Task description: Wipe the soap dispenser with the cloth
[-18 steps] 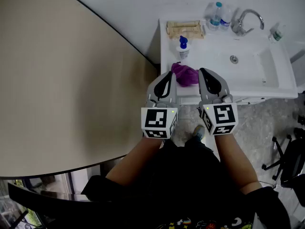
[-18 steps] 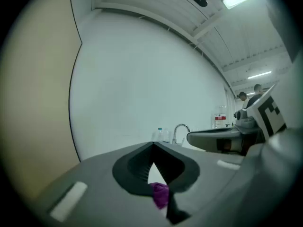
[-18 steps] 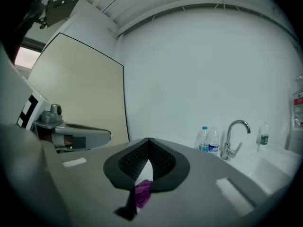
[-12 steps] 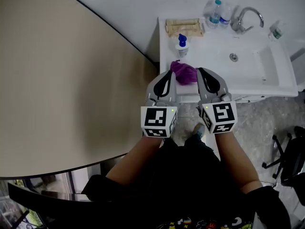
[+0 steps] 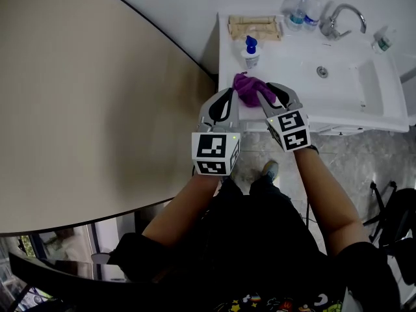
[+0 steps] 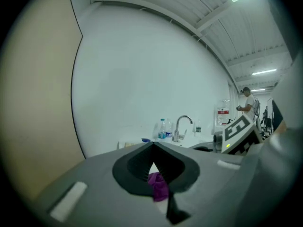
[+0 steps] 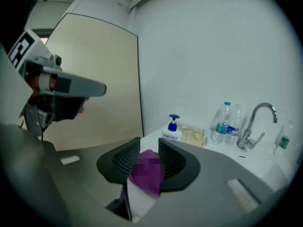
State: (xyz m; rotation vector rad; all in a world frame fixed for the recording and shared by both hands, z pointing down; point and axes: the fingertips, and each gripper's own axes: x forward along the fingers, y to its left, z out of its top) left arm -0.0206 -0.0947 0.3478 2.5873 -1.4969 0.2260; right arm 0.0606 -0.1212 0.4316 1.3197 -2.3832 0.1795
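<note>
The white soap dispenser with a blue pump stands at the back left of the white sink top, and it shows in the right gripper view as well. A crumpled purple cloth lies on the sink's front left rim. My right gripper is angled left with its tips at the cloth. Its jaws stand a narrow gap apart, and the cloth shows in that gap. My left gripper is just left of the cloth, shut and empty, with the cloth seen past its jaws.
Two water bottles, a chrome faucet and a tan tray line the sink's back edge. A small bottle stands at the far right. A beige partition fills the left. An office chair is at the right.
My right gripper has moved forward and to the left, onto the purple cloth, and its jaws have parted. The left gripper has barely moved.
</note>
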